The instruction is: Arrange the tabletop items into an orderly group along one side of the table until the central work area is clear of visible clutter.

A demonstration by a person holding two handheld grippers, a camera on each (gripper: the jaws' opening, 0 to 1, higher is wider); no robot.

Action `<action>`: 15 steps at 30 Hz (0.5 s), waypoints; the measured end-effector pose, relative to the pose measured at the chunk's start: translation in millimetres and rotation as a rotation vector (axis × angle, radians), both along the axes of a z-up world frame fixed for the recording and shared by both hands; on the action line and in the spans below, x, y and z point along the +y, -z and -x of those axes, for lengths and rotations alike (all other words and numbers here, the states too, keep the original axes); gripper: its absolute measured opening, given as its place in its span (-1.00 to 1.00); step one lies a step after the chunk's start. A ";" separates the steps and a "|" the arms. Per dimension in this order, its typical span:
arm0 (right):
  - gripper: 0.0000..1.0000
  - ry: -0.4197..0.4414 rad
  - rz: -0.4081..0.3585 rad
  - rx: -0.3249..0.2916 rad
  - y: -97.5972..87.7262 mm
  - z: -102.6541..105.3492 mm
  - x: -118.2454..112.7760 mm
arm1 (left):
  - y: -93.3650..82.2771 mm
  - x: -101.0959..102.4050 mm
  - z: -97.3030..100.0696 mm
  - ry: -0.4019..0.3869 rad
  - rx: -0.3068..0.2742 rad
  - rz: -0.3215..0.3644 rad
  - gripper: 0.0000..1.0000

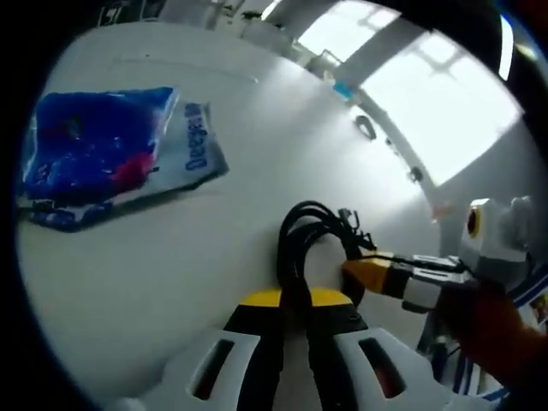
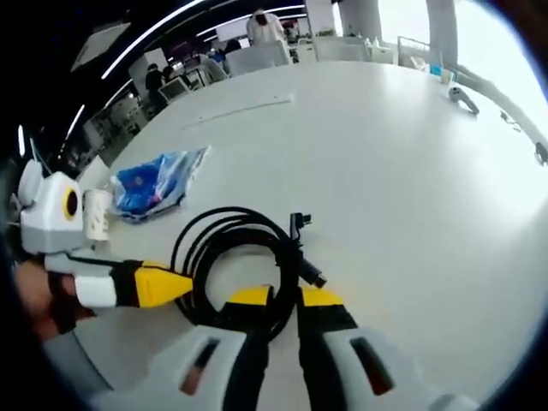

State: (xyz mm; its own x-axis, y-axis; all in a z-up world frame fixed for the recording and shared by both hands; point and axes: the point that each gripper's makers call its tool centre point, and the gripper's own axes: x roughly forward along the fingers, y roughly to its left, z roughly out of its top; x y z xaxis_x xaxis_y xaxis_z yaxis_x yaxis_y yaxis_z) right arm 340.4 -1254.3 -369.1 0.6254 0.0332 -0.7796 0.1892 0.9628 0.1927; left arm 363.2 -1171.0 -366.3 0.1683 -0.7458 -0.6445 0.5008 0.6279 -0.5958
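A coiled black cable (image 1: 312, 235) lies on the white table (image 1: 171, 274). The yellow tips of my left gripper (image 1: 295, 300) are shut on the near side of the coil. From the right, my right gripper (image 1: 364, 267) grips the other side of the coil. In the right gripper view the cable (image 2: 231, 248) loops ahead with its plug ends (image 2: 301, 224) sticking out. My right gripper (image 2: 284, 300) is shut on its near edge, and the left gripper (image 2: 175, 287) holds it from the left. A blue and white plastic packet (image 1: 103, 154) lies apart on the table.
The packet (image 2: 154, 184) lies beside a white paper cup (image 2: 97, 214) near the table's left edge. A small grey object (image 2: 462, 98) sits far right on the table (image 2: 385, 154). Chairs, desks and people stand beyond the far rim. A hand (image 2: 38, 300) holds the left gripper.
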 end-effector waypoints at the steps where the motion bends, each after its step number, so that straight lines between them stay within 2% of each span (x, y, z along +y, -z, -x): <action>1: -0.81 -0.004 0.004 0.000 0.0 0.1 0.5 | -0.1 0.3 0.2 -0.003 0.001 0.002 -0.89; 15: -0.75 -0.019 0.029 -0.006 -0.2 2.9 1.8 | -3.5 -1.0 1.7 0.000 -0.021 0.016 -0.76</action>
State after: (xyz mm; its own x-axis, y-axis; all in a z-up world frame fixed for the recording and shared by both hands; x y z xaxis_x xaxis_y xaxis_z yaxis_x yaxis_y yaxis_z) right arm 337.5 -1252.6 -368.9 0.6294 0.0225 -0.7767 0.1693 0.9716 0.1653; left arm 361.5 -1171.9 -362.8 0.1811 -0.7561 -0.6289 0.5134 0.6181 -0.5953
